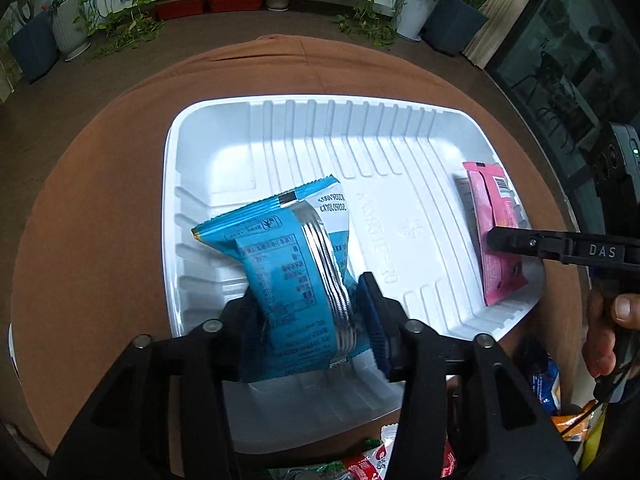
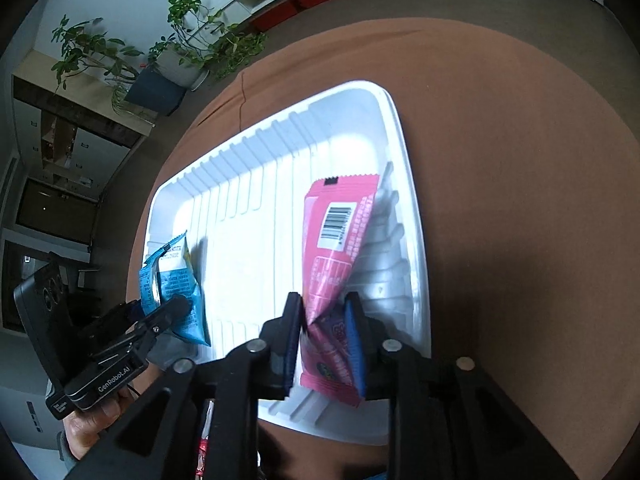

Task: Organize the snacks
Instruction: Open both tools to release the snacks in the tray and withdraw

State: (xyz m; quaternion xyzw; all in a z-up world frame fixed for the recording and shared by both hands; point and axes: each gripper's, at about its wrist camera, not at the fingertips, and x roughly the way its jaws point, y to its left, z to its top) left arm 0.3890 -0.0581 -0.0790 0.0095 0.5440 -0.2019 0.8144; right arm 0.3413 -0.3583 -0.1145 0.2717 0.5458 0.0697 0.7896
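Observation:
A white foam tray (image 1: 320, 101) lies on the brown-clothed round table. In its near left part a blue snack packet (image 1: 288, 264) stands tilted, back side up. My left gripper (image 1: 308, 320) straddles the packet's lower half, jaws apart, and the packet looks unsqueezed. A pink snack bar packet (image 2: 340, 232) leans against the tray's right wall (image 2: 404, 160). Its creased lower end sits loosely between the pads of my right gripper (image 2: 324, 320), whose jaws stand slightly apart. The left wrist view shows one right gripper finger (image 1: 520, 240) across the pink packet (image 1: 496, 232).
Loose snack packets lie on the table near the tray's front edge: red and white ones (image 1: 372, 460), a blue one (image 1: 548, 384), an orange one (image 1: 572, 424). A hand (image 1: 604, 328) holds the right gripper's handle. Potted plants and a low shelf stand beyond the table.

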